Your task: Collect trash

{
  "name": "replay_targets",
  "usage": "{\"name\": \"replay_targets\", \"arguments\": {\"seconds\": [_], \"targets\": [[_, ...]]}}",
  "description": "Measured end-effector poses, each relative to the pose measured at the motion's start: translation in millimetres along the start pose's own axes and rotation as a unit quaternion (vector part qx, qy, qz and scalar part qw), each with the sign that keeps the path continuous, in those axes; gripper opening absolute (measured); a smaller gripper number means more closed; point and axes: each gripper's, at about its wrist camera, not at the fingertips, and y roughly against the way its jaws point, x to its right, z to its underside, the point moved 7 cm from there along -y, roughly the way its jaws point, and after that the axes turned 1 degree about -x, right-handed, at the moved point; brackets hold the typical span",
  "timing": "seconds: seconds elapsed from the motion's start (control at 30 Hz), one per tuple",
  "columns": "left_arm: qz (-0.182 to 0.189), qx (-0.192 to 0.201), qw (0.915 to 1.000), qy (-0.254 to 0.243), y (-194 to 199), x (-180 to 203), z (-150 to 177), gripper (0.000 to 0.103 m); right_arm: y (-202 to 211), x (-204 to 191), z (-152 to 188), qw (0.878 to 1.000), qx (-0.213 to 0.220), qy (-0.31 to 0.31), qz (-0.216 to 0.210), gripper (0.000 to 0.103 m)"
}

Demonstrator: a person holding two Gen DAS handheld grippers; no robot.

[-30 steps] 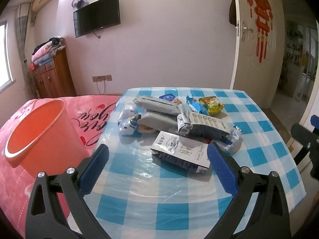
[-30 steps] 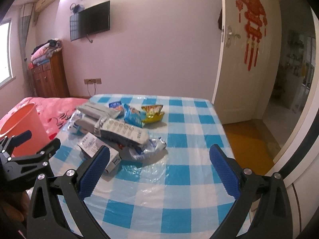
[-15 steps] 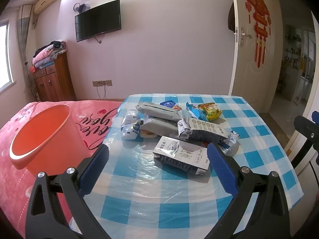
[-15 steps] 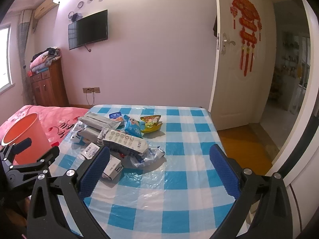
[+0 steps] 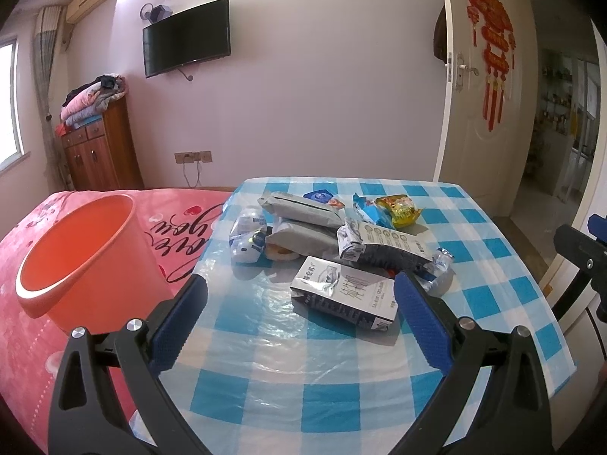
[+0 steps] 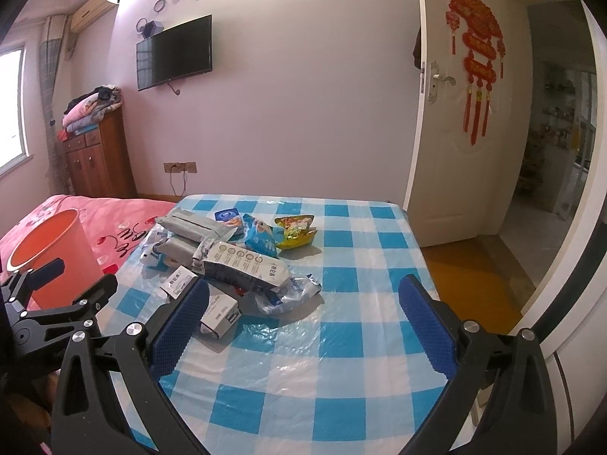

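Both the left gripper (image 5: 299,305) and right gripper (image 6: 303,309) gaped empty; slick wrappers (image 5: 343,294) at twelve o'clock risked slipping before the orange bin (image 5: 81,250).

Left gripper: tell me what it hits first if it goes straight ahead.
Likely the silver-grey pouch nearest the left gripper, lying on the checked table between the open fingers. Depth is uncertain.

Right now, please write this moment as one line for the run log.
stage: approach | left hand-held gripper: open, empty | right hand-held gripper: open, empty | wrappers: piled on table | orange bin: left of table
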Motion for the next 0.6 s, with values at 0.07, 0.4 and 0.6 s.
{"name": "replay_targets", "arguments": {"seconds": [0.07, 0.4, 0.6], "targets": [[0.003, -0.002, 1.0, 0.003, -2.2, -0.2, 0.4, 0.099, -1.9, 0.0, 1.5, 1.0, -0.003, -0.002, -0.003, 0.099], [0.001, -0.015, 0.9999, 0.008, -13.7, 0.5, 9.1, 0.099, -14.1, -0.1, 7.8, 1.0, -0.019, 0.002, -0.009, 0.099], [0.001, -0.029, 0.9996, 0.007, -24.5, 1.4, 14.8, 0.099, -27.8, 3.7, 14.0, 0.999, -0.039, -0.007, -0.014, 0.099]]}}
